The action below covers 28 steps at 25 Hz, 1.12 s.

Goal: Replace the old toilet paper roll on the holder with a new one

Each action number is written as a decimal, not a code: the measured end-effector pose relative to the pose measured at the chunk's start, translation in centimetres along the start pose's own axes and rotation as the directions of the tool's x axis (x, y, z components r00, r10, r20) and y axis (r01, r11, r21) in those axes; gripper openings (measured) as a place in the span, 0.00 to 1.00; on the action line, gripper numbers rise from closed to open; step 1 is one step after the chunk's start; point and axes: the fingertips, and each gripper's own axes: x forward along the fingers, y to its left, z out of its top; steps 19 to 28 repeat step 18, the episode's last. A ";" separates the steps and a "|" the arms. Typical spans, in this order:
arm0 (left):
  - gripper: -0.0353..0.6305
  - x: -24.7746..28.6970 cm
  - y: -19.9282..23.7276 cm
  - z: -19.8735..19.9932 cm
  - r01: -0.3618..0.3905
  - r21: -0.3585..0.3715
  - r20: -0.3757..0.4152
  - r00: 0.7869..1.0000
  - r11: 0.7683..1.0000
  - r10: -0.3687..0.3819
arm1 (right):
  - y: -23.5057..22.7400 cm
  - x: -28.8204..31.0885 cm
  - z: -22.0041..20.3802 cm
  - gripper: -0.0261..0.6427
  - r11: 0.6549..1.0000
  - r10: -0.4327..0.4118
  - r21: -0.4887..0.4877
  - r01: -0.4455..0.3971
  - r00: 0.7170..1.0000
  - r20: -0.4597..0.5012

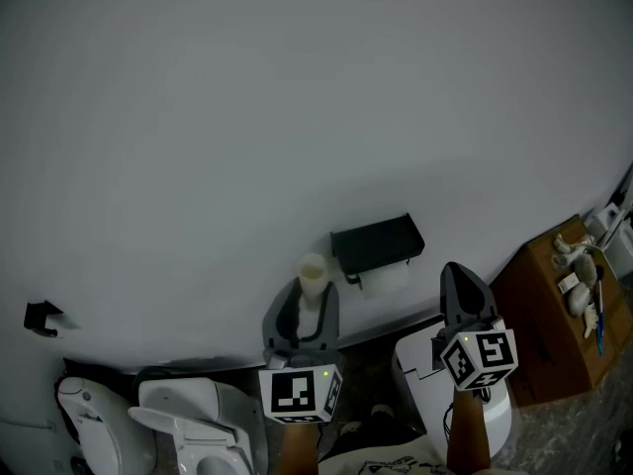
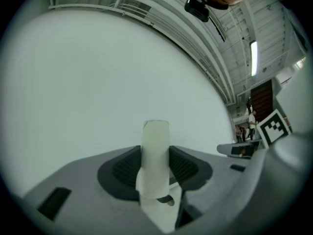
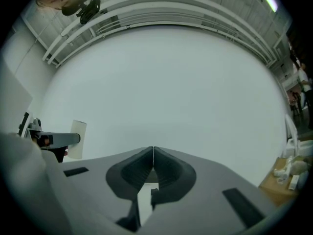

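Note:
In the head view my left gripper (image 1: 303,303) stands in front of the pale wall, shut on a nearly bare, cream-coloured toilet roll tube (image 1: 313,277) that it holds upright. The left gripper view shows that tube (image 2: 155,153) pressed between both pads of the left gripper (image 2: 155,169). Just to the right on the wall is the black holder (image 1: 377,244), with a white paper roll (image 1: 388,282) hanging under its shelf. My right gripper (image 1: 458,275) is to the right of the holder, lower down. Its jaws (image 3: 153,153) are shut with nothing between them.
A white toilet (image 1: 188,426) stands at the lower left, with a small black fitting (image 1: 42,317) on the wall above it. A white bin (image 1: 423,362) sits under the right gripper. A brown wooden cabinet (image 1: 554,320) with small items on top is at the right.

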 end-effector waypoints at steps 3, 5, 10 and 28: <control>0.33 0.0 0.0 0.1 0.004 -0.001 0.002 1.000 1.000 -0.004 | -0.1 0.0 0.1 0.07 1.000 -0.007 -0.004 0.007 1.000 -0.002; 0.32 0.0 0.0 0.1 0.006 0.000 0.001 1.000 1.000 -0.006 | -0.2 0.0 0.0 0.07 1.000 -0.009 -0.007 0.009 1.000 -0.005; 0.32 0.0 0.0 0.1 0.008 0.002 0.002 1.000 1.000 -0.008 | -0.4 -0.1 -0.2 0.07 1.000 -0.012 -0.008 0.012 1.000 -0.011; 0.32 0.2 0.3 0.1 0.007 0.002 0.003 1.000 1.000 -0.007 | 0.0 0.1 0.1 0.07 1.000 -0.013 -0.024 0.013 1.000 -0.005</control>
